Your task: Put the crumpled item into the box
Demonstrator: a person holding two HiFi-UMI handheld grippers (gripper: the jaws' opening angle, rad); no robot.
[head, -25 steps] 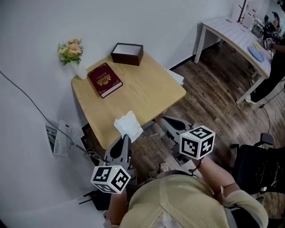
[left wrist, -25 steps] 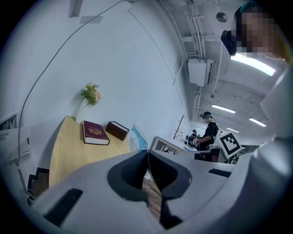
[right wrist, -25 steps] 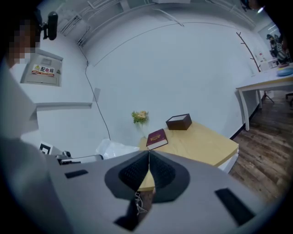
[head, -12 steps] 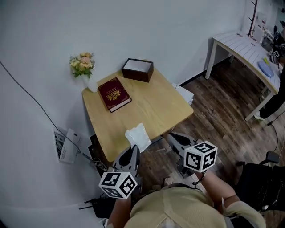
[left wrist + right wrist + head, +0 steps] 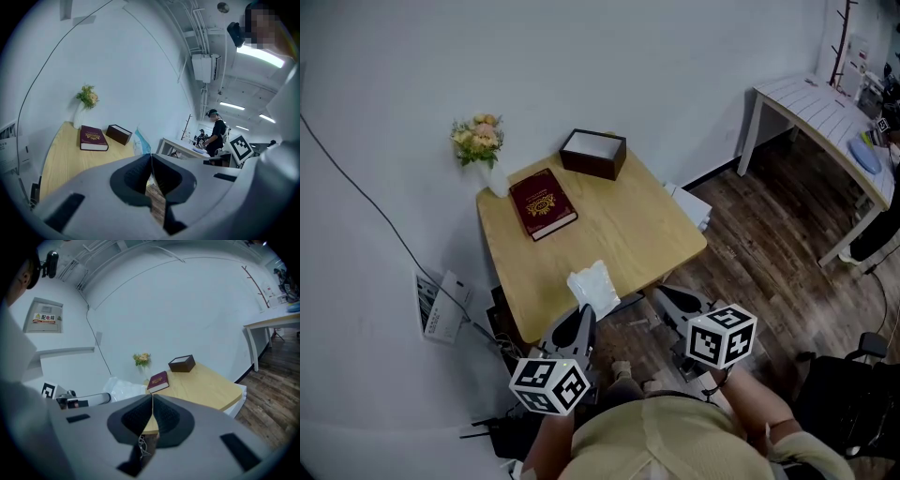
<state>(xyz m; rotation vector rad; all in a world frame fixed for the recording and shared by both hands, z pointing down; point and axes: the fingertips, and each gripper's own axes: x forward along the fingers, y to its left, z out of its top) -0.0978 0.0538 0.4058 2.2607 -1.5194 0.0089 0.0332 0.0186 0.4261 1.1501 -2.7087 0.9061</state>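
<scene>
With jaws together and empty, we hold the left gripper point(image 5: 575, 328) and right gripper point(image 5: 673, 300) near the crumpled item point(image 5: 593, 287) at the worktop's point(image 5: 628, 234) near edge, the box point(image 5: 593, 154) far behind.

Small wooden table point(image 5: 619, 234) has a red book point(image 5: 543, 203), dark box point(image 5: 593, 153), flower vase point(image 5: 494, 173) and a crumpled white bag point(image 5: 593, 287) at the front edge.
</scene>
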